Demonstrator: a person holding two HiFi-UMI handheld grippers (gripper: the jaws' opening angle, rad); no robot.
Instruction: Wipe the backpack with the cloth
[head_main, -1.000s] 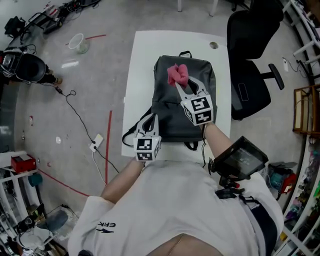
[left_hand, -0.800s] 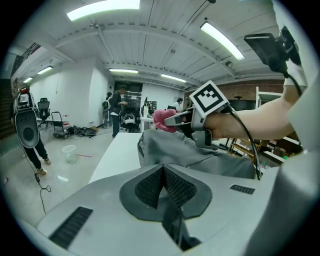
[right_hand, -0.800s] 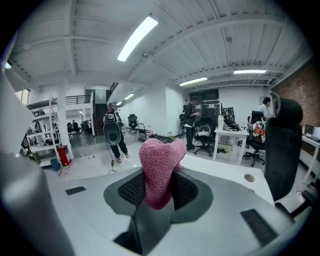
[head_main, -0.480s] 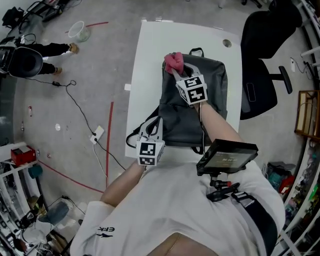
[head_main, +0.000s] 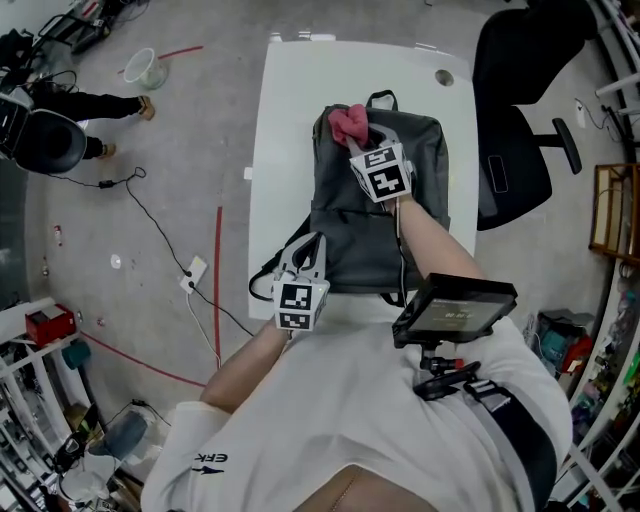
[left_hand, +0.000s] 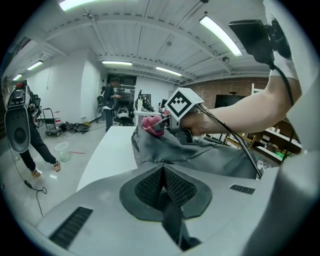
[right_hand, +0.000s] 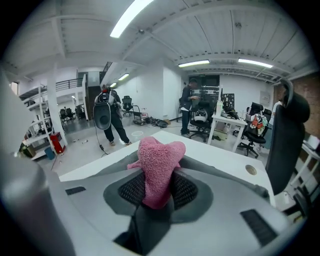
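The only lettering I can make out looks like "ERK" on the white shirt (head_main: 210, 458); each cube carries black-and-white square markers. The dark grey backpack (head_main: 345, 235) lies flat on the white surface (head_main: 290, 120), its carry loop at the far end. My right hand-held gripper (head_main: 355, 140) is clamped on a bunched pink cloth (head_main: 349, 123) at the backpack's far left corner. My left hand-held gripper (head_main: 308, 243) is closed on fabric at the backpack's near left corner. My forearm hides part of the backpack's right side.
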